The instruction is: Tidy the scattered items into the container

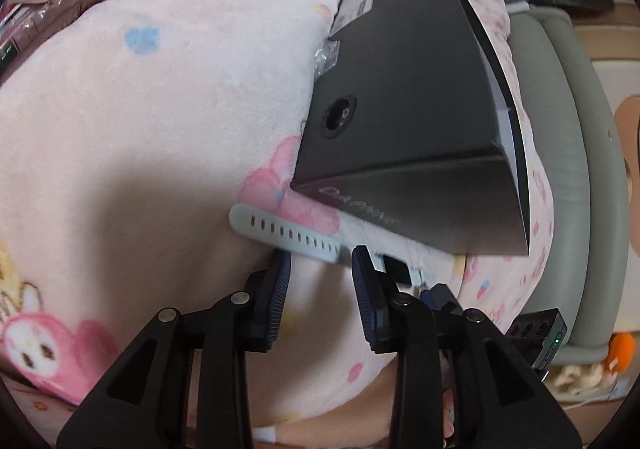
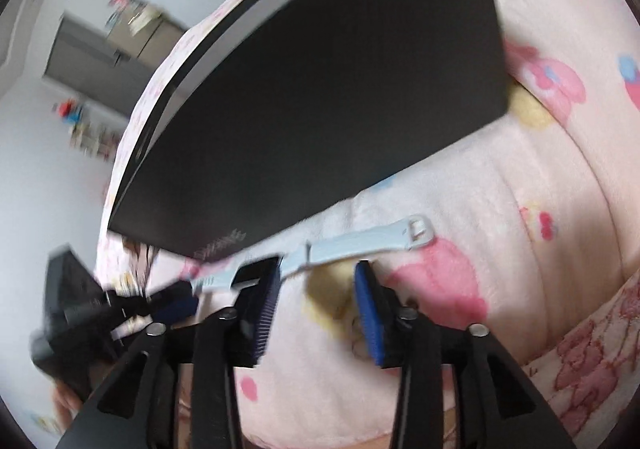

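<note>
Lying just beyond left claw [image 1: 321, 254], watch [image 1: 296, 235] (unheld)

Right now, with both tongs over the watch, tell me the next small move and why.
Probably ease the left tongs down and close them on the strap. The watch lies flat on the blanket beside the black box. Both tongs stand open, pressing nothing, and the strap's holed end sits just past the left fingertips. The right tongs hover near the buckle end.

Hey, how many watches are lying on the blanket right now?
1. A light blue watch lies on the pink blanket just in front of the black box; more may be hidden behind the box.
</note>
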### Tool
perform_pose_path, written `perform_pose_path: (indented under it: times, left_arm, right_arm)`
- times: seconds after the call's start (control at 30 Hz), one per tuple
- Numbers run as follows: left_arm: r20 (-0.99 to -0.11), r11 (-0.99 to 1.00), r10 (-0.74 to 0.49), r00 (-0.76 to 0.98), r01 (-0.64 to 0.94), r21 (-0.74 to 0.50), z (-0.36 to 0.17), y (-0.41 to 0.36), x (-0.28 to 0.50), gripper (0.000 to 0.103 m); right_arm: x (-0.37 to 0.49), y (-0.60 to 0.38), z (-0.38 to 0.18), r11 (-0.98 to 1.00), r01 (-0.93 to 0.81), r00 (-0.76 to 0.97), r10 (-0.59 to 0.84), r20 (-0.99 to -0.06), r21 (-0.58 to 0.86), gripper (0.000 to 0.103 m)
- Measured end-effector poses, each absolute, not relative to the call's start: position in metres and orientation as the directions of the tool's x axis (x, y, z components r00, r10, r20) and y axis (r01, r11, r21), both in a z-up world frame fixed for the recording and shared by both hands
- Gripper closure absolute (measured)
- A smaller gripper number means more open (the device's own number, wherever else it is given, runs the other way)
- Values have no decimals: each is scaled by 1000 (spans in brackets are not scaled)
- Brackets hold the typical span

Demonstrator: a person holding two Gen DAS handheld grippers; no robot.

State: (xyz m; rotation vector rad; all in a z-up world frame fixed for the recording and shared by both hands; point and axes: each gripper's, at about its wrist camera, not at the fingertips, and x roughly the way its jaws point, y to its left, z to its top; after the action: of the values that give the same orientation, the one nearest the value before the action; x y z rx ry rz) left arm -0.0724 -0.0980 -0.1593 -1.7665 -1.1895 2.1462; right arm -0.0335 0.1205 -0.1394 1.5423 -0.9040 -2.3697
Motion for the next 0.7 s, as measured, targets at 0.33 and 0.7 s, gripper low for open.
perform_pose_path:
  times: [0.33, 0.7]
  left_arm:
    - [-751, -607, 509, -421, 443, -660, -173, -99, -67, 75]
    - [-800, -753, 379, -465, 347, -559, -143, -83, -53, 97]
  right_arm:
    - [-47, 132, -169, -707, -285, -501, -466, -729, 647, 63]
    - [-36, 89, -149, -817, -99, -519, -445, -730, 568, 95]
